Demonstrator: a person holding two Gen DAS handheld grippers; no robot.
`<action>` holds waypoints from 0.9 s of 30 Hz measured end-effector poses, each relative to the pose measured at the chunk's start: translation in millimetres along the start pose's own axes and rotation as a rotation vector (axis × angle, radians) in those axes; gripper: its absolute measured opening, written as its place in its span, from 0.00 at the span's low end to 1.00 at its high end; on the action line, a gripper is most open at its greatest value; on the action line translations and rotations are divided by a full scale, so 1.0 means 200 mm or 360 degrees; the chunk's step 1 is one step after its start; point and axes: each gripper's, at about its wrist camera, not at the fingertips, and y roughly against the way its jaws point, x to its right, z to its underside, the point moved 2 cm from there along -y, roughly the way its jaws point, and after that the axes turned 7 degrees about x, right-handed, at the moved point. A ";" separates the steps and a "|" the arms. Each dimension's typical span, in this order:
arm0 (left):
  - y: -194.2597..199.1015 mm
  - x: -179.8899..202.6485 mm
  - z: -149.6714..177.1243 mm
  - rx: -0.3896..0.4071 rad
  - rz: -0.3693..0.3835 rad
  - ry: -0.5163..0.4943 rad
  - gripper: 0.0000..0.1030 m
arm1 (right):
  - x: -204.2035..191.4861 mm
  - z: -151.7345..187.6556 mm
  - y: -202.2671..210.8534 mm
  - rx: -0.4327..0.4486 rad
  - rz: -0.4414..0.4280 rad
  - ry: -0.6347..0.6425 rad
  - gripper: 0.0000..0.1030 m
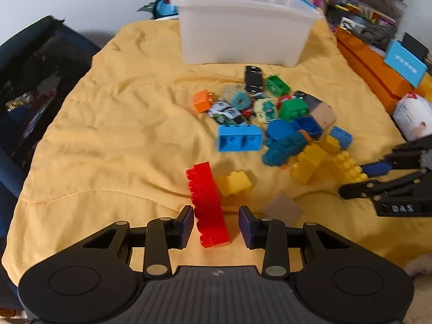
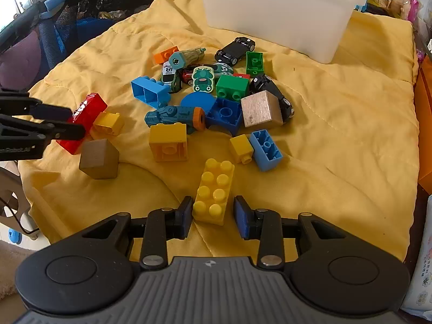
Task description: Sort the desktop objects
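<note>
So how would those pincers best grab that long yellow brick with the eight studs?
Across its two long smooth sides, coming down from above. The long yellow brick lies flat, studs up, its length running away from the right gripper, whose fingers already flank its near end, so the narrow width fits between them.

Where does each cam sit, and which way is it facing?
Left wrist: on the left gripper, angled down along its fingers at a red translucent long brick between the jaws; right gripper shows at the right edge.
Right wrist: on the right gripper, angled down at a yellow eight-stud brick between its jaws; left gripper at the left edge.
Shared: yellow quilt, white plastic bin, toy pile.
</note>
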 end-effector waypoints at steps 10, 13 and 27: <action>0.02 0.16 -0.02 0.0077 0.0167 -0.0163 0.46 | -0.01 0.00 0.00 0.0007 0.0008 0.0014 0.36; 0.05 0.10 -0.04 0.0087 0.0039 -0.0099 0.46 | -0.01 0.00 0.00 0.0008 0.0010 0.0016 0.36; -0.18 -0.12 -0.03 -0.0265 0.0216 0.0746 0.43 | -0.01 0.01 0.01 0.0019 0.0021 0.0039 0.38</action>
